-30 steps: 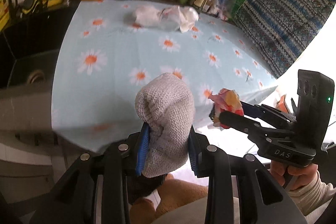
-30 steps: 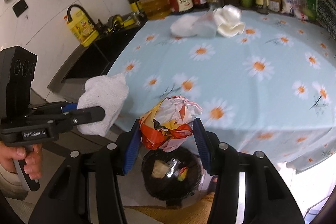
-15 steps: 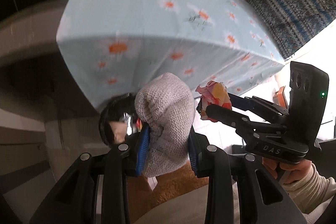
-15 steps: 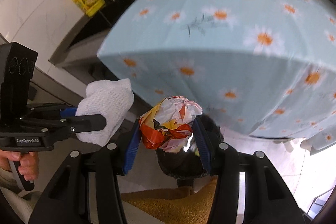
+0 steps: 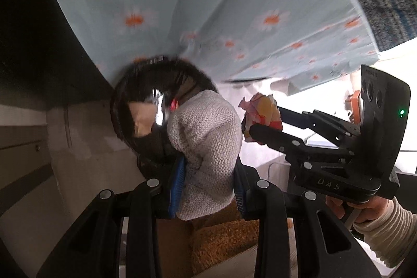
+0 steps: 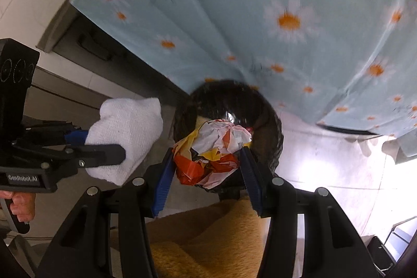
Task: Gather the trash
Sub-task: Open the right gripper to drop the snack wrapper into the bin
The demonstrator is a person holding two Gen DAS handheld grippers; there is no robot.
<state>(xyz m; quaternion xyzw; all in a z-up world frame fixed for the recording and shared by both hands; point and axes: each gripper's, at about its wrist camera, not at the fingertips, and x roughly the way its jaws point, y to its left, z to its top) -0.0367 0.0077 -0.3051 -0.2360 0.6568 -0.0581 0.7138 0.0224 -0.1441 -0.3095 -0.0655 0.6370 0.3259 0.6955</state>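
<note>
Rough knitted white cloth (image 5: 206, 145), crinkled glossy wrapper (image 6: 212, 153), shiny black bin liner (image 6: 229, 100), matt cotton tablecloth (image 6: 260, 4).

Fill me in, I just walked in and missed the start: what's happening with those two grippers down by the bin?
A person is collecting trash with a handheld gripper in each hand. The left gripper is shut on a white cloth wad, and the right gripper is shut on a crumpled colourful wrapper. Both are held low, over a black bin that stands below the edge of the daisy tablecloth. Neither piece has been let go yet.
</note>
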